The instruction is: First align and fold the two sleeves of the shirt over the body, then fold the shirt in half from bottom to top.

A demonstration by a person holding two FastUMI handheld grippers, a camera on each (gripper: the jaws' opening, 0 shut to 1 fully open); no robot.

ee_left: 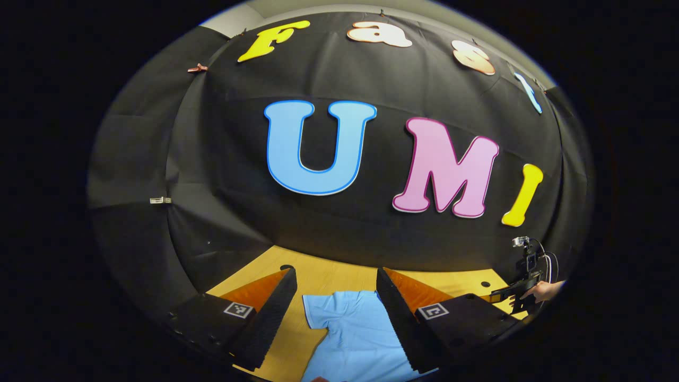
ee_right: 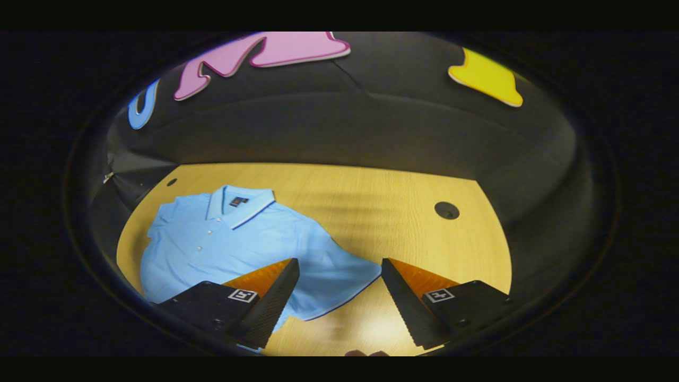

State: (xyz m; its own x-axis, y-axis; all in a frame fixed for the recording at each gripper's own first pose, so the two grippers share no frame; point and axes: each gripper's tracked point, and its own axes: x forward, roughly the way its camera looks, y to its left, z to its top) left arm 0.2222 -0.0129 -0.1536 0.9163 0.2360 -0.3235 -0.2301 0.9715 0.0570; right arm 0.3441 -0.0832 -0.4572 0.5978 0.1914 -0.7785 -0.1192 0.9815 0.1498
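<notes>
A light blue polo shirt (ee_right: 233,244) lies flat on the wooden table (ee_right: 371,212), collar toward the far wall, buttons showing. In the right gripper view one short sleeve (ee_right: 339,281) spreads out toward me, and my right gripper (ee_right: 339,281) hovers open just above it, nothing between its fingers. In the left gripper view the shirt's other sleeve (ee_left: 326,310) and side lie below my left gripper (ee_left: 335,289), which is open and held above the cloth. The right gripper (ee_left: 522,292) with the hand holding it shows at the far right of that view.
The table (ee_left: 339,276) has round cable holes (ee_right: 446,210) (ee_right: 171,182) near its far edge. Black cloth walls close the booth behind and at both sides. Bare wood lies to the right of the shirt in the right gripper view.
</notes>
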